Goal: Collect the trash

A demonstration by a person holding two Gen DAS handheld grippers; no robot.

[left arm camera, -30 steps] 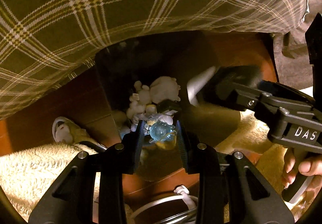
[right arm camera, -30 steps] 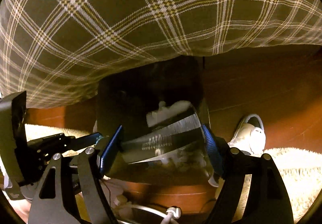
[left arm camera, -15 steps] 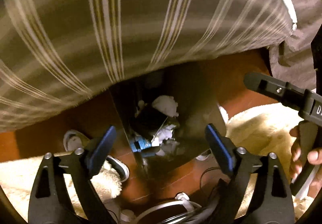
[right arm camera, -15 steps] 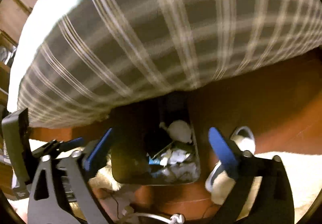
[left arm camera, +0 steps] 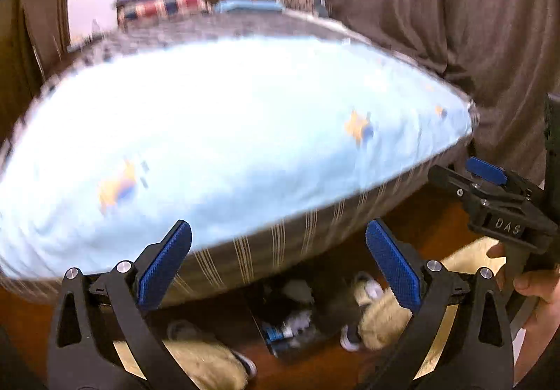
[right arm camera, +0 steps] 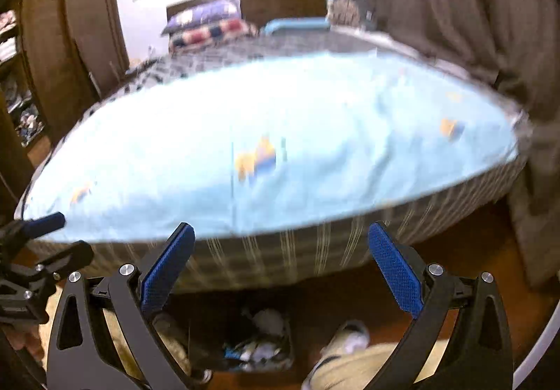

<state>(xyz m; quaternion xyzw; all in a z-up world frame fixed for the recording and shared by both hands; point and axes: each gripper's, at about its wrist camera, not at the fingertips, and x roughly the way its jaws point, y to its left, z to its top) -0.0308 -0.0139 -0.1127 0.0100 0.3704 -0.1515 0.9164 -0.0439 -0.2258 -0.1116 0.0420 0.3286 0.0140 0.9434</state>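
A dark trash bin (left arm camera: 297, 320) stands on the floor at the foot of the bed, with white crumpled tissues and blue scraps in it. It also shows in the right wrist view (right arm camera: 259, 344). My left gripper (left arm camera: 278, 267) is open and empty, raised well above the bin. My right gripper (right arm camera: 280, 267) is open and empty too, at a similar height. The right gripper (left arm camera: 490, 176) shows at the right edge of the left wrist view, and the left gripper (right arm camera: 38, 243) at the left edge of the right wrist view.
A bed with a light blue cover (left arm camera: 227, 131) and a plaid blanket fills the middle. Brown curtains (left arm camera: 437, 5) hang at the right. Slippers (right arm camera: 346, 337) and a cream fluffy rug (left arm camera: 378, 323) lie on the red-brown wooden floor beside the bin. A wardrobe (right arm camera: 70, 22) stands at the left.
Both grippers opened and let their trash drop into the bin, then rose and tilted up, so the bed top and the room came into view.
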